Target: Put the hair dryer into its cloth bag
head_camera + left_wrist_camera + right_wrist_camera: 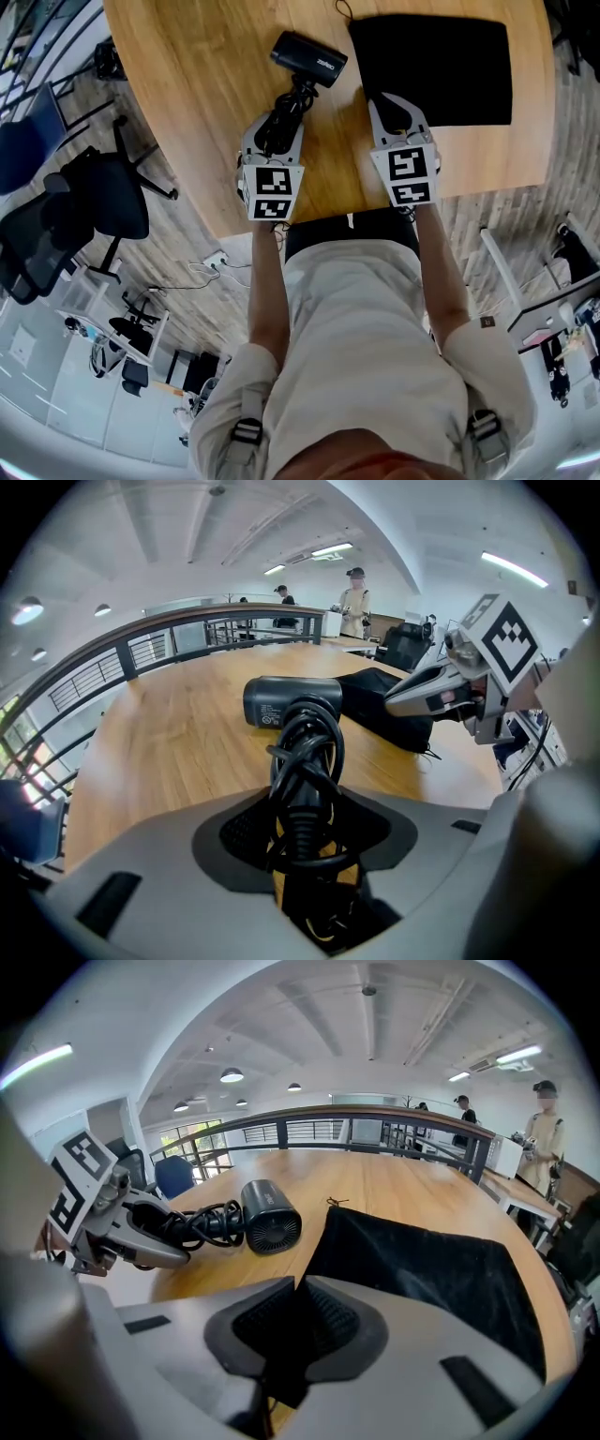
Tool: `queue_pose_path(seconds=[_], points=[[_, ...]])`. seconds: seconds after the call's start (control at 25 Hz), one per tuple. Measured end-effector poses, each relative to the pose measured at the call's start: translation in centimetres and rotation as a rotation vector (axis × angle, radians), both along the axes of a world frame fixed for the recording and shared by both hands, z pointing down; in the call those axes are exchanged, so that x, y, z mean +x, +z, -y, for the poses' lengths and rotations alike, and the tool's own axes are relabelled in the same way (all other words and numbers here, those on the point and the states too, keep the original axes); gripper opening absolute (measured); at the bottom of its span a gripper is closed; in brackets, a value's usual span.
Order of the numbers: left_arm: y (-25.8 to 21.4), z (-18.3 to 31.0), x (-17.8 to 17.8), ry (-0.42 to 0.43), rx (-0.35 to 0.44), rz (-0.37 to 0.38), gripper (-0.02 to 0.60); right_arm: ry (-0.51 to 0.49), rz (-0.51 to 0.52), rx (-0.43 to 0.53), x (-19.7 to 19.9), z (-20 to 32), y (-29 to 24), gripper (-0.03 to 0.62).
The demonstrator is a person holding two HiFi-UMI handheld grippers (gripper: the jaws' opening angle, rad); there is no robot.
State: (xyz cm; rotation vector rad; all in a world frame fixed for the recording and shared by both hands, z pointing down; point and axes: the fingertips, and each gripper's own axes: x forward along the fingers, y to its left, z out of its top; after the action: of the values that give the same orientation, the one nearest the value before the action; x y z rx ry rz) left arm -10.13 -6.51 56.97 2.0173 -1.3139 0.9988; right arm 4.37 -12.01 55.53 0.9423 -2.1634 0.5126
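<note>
Hair dryer (309, 58) is a stubby black plastic one, lying on its side on the rounded light-wood worktop (206, 75). It's just left of the flat black cloth bag (441, 66) and not inside it yet. Left hand-held gripper (278, 122) is clamped on the hair dryer's handle end, right where the black cord (305, 761) is bundled up. Right hand-held gripper (398, 111) has its jaws pressed together, pinching the near left corner of the cloth bag.
</note>
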Motion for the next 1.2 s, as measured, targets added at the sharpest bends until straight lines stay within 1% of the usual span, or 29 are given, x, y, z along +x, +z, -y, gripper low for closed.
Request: queue_pose_path(seconds=[0.08,0.16,0.2,0.48,0.64,0.76,0.88,0.92,1.04,1.2], points=[[-0.1,-0.1,-0.1,0.018,0.000,0.004,0.210,0.000,-0.013,-0.002,-0.1,0.3,0.4,0.031],[0.0,-0.2,-0.2,0.027,0.002,0.004,0.210,-0.004,-0.023,-0.012,-0.3,0.5,0.9,0.116],[0.0,-0.2,-0.2,0.027,0.002,0.002,0.210,-0.005,-0.028,-0.017,-0.4,0.5,1.2,0.120],[-0.1,-0.4,0.0,0.042,0.005,0.002,0.210,0.012,-0.065,-0.031,-0.6,0.9,2.6,0.120],[-0.3,-0.3,-0.1,0.049,0.008,0.004,0.210,0.031,-0.091,-0.042,-0.5,1.2,3.3,0.094],[-0.4,-0.4,-0.1,0.056,0.010,0.004,0.210,0.043,-0.083,-0.053,-0.5,1.2,3.5,0.086],[-0.4,-0.4,-0.3,0.061,0.011,0.003,0.210,0.056,-0.066,-0.066,-0.5,1.3,3.4,0.037],[-0.3,-0.5,-0.4,0.063,0.012,0.002,0.210,0.062,-0.053,-0.072,-0.6,1.3,3.3,0.032],[-0.3,-0.6,-0.6,0.070,0.013,0.006,0.210,0.081,-0.019,-0.085,-0.5,1.2,2.9,0.028],[-0.5,-0.6,-0.5,0.086,0.016,0.010,0.210,0.099,0.010,-0.073,-0.2,1.3,2.0,0.026]])
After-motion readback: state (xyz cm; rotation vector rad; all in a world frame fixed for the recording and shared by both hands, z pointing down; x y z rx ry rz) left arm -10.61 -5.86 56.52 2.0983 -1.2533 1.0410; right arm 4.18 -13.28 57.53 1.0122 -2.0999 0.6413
